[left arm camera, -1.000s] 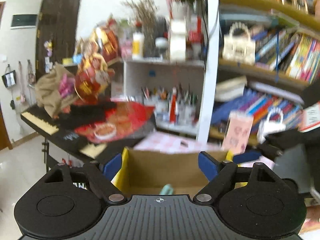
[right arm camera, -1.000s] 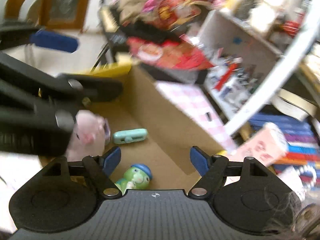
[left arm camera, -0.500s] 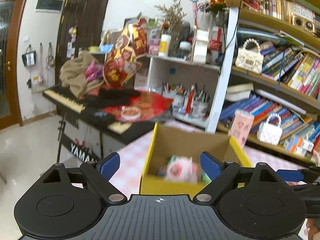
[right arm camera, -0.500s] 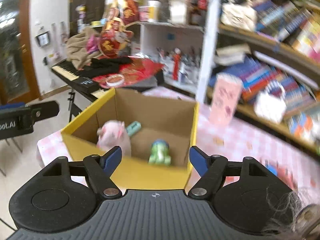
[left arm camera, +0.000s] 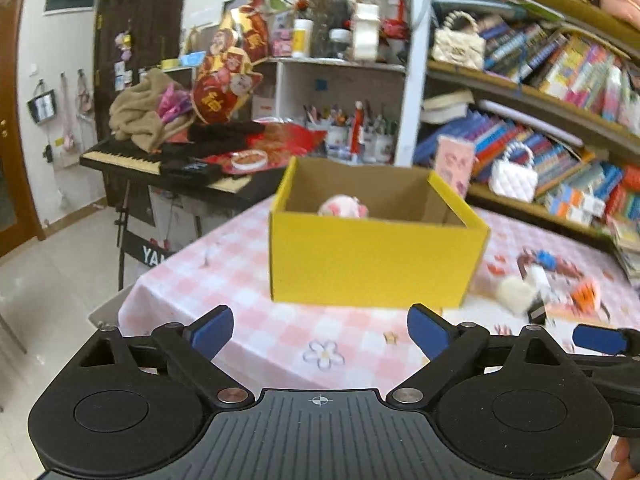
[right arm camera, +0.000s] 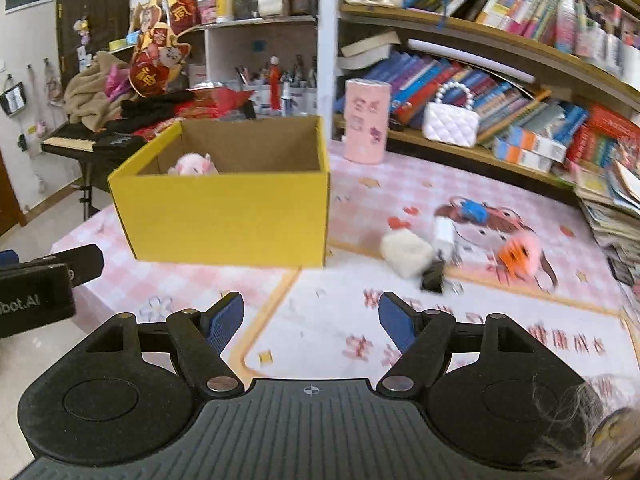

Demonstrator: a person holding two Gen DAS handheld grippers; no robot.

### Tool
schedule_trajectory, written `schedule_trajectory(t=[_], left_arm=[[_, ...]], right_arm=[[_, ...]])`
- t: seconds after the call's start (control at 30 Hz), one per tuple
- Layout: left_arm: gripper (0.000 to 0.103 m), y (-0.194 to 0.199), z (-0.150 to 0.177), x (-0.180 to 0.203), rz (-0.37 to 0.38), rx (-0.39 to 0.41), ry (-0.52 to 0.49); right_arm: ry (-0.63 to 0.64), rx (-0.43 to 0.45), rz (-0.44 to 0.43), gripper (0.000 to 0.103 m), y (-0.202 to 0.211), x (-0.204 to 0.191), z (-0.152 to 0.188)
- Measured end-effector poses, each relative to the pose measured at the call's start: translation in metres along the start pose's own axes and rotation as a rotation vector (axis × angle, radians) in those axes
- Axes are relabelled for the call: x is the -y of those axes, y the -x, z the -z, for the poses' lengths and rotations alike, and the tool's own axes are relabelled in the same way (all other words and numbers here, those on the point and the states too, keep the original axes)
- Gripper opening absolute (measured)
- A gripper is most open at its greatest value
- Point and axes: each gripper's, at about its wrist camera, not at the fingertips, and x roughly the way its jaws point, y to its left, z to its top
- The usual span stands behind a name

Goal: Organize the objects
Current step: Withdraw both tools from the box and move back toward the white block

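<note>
A yellow cardboard box [left arm camera: 376,264] [right arm camera: 228,216] stands on the pink checked tablecloth, with a pink plush toy [left arm camera: 343,206] [right arm camera: 194,165] showing over its rim. To its right lie a white fluffy toy [right arm camera: 406,249], a white charger [right arm camera: 444,232], a blue piece [right arm camera: 472,210], an orange toy [right arm camera: 518,254] and a small black item [right arm camera: 434,276]. My left gripper [left arm camera: 320,330] hangs short of the box, its jaws opening with nothing between them. My right gripper [right arm camera: 311,320] is open and empty, in front of the box's right corner.
A pink carton [right arm camera: 367,120] stands behind the box. Bookshelves [right arm camera: 500,80] fill the right side, with a white quilted handbag [right arm camera: 450,120]. A keyboard [left arm camera: 136,156] piled with cloth and red decorations sits at the left. The table edge [left arm camera: 132,304] drops off at left.
Both grippers have pulled back out of the box toward the table's near side, so the box's outer front wall now shows. The right gripper rolled level. The left jaws have spread wider.
</note>
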Motion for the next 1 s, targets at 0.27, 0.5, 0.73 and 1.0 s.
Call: schedule_trajectory(t=[0.27,0.5,0.73,1.0], left_arm=[[0.096,0.013,0.019,0.017,0.067,-0.028,-0.063],[0.096,0.018,0.037,0.037,0.155,-0.071,-0.112],[0.096,0.016,0.044,0.059,0.243,-0.108,-0.166],[0.096,0.010,0.043,0.089,0.320,-0.114,-0.211]], right_arm=[[-0.021,-0.013,0.063,0.073,0.021,0.008,0.030],[-0.105,-0.058,0.147,0.074,0.038,0.030,0.057],[-0.200,-0.088,0.237,0.074,0.053,0.055,0.074],[-0.252,-0.093,0.307,0.075,0.062,0.077,0.080]])
